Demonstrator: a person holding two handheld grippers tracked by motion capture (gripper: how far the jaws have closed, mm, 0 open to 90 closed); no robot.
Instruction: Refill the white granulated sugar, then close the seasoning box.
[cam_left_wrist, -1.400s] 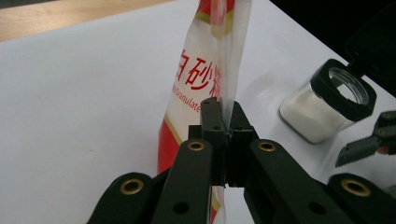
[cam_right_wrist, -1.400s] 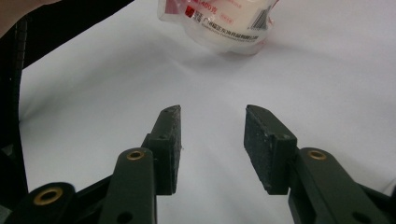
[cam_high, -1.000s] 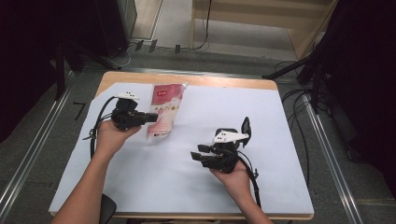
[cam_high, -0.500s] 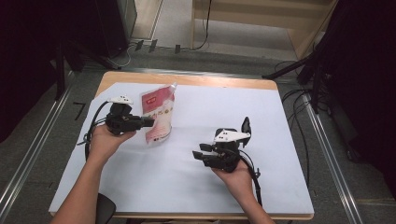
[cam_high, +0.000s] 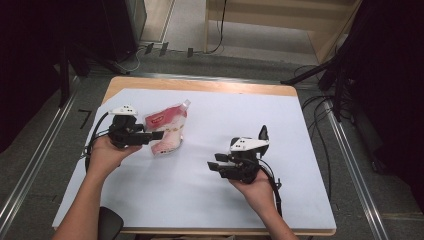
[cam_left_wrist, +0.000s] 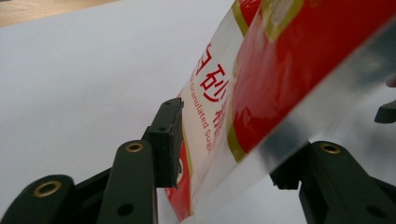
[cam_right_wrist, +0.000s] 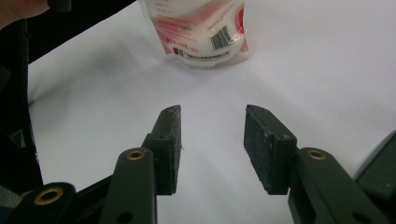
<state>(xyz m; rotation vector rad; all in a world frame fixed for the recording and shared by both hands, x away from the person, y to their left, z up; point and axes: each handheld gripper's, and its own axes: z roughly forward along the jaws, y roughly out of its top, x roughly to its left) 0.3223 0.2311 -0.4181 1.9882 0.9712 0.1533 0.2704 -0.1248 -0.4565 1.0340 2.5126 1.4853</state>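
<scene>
Wooden table (cam_high: 200, 85), white sheet (cam_high: 200, 200) covering top; pouch (cam_high: 167, 142) bottom resting on sheet.

The high view looks forward and down from above the person's side onto the whole white table (cam_high: 200, 200), with the red-and-white pouch (cam_high: 167, 130) left of centre. The left gripper view sits right against that pouch (cam_left_wrist: 261, 84), looking along its own jaws across the table. The right gripper view looks low over the table from farther off, sharing the pouch (cam_right_wrist: 201, 32) at its top edge.
</scene>
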